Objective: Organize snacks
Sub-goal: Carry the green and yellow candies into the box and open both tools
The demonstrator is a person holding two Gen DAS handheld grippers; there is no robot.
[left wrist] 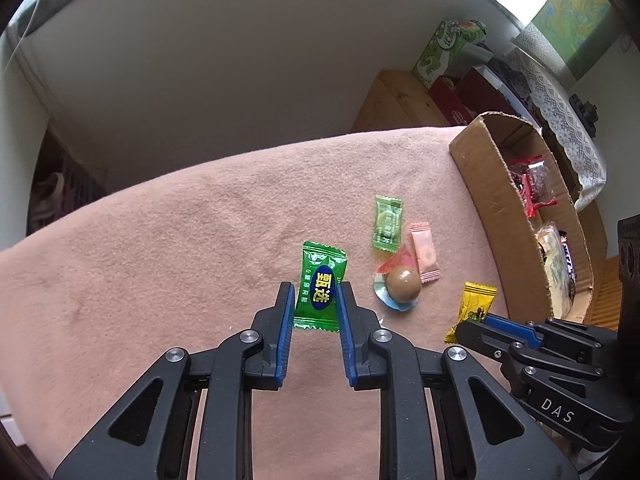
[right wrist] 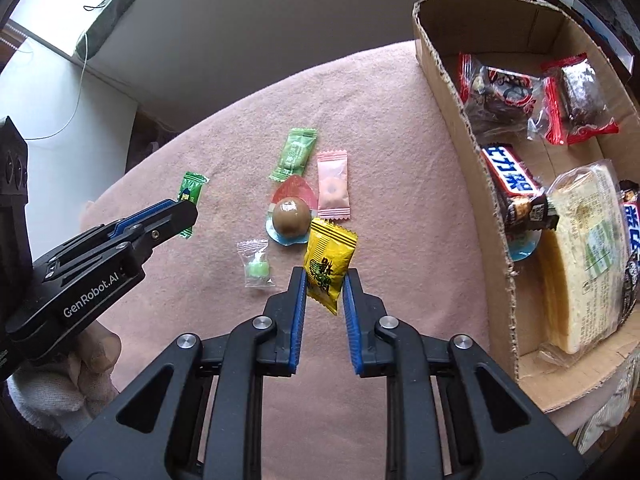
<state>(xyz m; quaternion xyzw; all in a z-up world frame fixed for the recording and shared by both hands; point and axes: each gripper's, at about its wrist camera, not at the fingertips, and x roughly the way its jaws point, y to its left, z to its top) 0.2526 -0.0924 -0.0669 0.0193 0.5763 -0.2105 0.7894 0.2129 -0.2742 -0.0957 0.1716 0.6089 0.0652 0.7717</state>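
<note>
My left gripper (left wrist: 317, 292) is shut on a dark green candy packet (left wrist: 320, 286) with a blue oval label, held just above the pink cloth (left wrist: 180, 240). My right gripper (right wrist: 325, 276) is shut on a yellow snack packet (right wrist: 329, 262); it also shows in the left wrist view (left wrist: 476, 304). On the cloth lie a light green packet (right wrist: 294, 154), a pink packet (right wrist: 333, 184), a brown egg in clear wrap (right wrist: 291, 216) and a small clear-wrapped green candy (right wrist: 257, 265). The cardboard box (right wrist: 448, 80) at the right holds several snacks.
The box contains red-wrapped snacks (right wrist: 500, 92), a chocolate bar (right wrist: 516, 184) and packaged bread (right wrist: 584, 252). The left gripper body (right wrist: 100, 264) reaches in from the left. Behind the table stand a wooden shelf (left wrist: 392, 96) and a green carton (left wrist: 440, 52).
</note>
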